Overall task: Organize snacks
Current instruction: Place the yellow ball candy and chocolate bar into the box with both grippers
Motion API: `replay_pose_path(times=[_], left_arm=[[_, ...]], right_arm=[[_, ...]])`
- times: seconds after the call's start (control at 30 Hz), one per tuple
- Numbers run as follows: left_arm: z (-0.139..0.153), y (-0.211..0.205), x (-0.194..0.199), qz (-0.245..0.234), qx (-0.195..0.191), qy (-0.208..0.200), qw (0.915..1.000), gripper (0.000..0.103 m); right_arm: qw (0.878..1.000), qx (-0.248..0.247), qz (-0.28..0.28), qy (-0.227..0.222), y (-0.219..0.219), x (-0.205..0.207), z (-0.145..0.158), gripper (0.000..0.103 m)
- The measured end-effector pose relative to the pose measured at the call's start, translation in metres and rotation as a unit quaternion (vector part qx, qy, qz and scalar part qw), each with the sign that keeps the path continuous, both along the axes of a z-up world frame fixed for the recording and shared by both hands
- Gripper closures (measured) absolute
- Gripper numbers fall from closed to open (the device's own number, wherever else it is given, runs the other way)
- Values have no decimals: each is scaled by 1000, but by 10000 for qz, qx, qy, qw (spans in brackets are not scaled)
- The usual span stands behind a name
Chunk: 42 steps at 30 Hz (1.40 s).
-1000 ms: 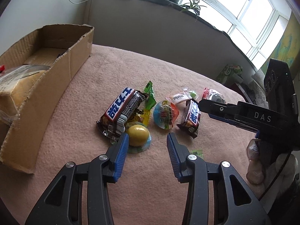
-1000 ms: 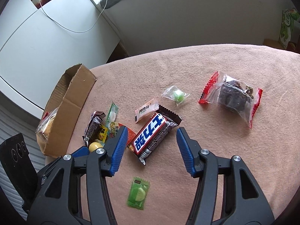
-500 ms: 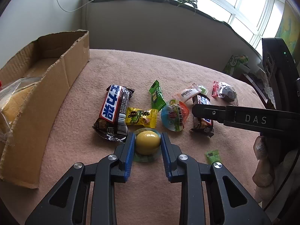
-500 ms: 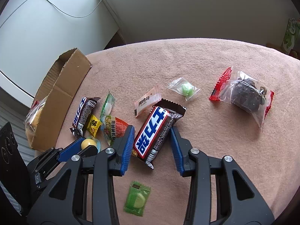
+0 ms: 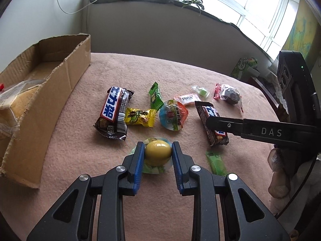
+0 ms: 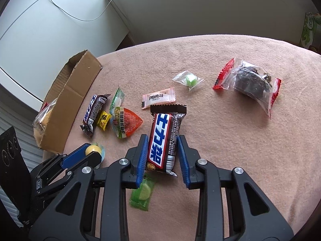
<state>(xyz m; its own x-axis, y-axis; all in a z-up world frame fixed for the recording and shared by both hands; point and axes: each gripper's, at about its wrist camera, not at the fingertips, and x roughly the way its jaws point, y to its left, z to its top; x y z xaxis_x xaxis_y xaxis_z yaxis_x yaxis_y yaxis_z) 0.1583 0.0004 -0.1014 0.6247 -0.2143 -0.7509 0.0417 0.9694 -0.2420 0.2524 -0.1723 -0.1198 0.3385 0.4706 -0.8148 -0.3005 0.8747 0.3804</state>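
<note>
My left gripper (image 5: 157, 149) is shut on a yellow jelly cup (image 5: 157, 153), low over the pink cloth. It also shows in the right wrist view (image 6: 93, 149). My right gripper (image 6: 162, 140) is shut on a brown chocolate bar (image 6: 163, 138), which also shows in the left wrist view (image 5: 210, 120). A second chocolate bar (image 5: 114, 113), a yellow candy (image 5: 140, 116), a green packet (image 5: 155, 96) and a blue-orange jelly pack (image 5: 173, 114) lie in a cluster ahead. A cardboard box (image 5: 44, 92) stands at the left.
A white candy (image 6: 158, 98), a clear wrapper with a green sweet (image 6: 189, 80) and a red-edged bag of dark snack (image 6: 250, 80) lie farther out. A green lime candy (image 6: 141, 192) lies under my right gripper. A bagged bread (image 5: 12, 98) sits in the box.
Both grippers have closed fully, the left on the yellow jelly cup and the right on the chocolate bar. The right-hand bar now stands straighter between the fingers.
</note>
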Motion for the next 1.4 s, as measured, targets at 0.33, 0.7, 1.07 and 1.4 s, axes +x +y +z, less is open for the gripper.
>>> replay_pose_path(times=[0.33, 0.7, 1.07, 1.4], left_arm=[[7, -4, -12, -23, -86, -79, 9999, 77], [33, 5, -33, 47, -174, -387, 9991, 77], [67, 34, -49, 283, -156, -849, 9959, 77], [80, 89, -58, 749, -181, -1069, 9913, 77]], right_arm=[[9997, 105, -211, -62, -21, -15, 6, 72], [9983, 328, -105, -477, -18, -33, 46, 72], [9952, 473, 169, -838, 13, -41, 86, 72], [9918, 485, 555, -1042, 66, -40, 108, 72]])
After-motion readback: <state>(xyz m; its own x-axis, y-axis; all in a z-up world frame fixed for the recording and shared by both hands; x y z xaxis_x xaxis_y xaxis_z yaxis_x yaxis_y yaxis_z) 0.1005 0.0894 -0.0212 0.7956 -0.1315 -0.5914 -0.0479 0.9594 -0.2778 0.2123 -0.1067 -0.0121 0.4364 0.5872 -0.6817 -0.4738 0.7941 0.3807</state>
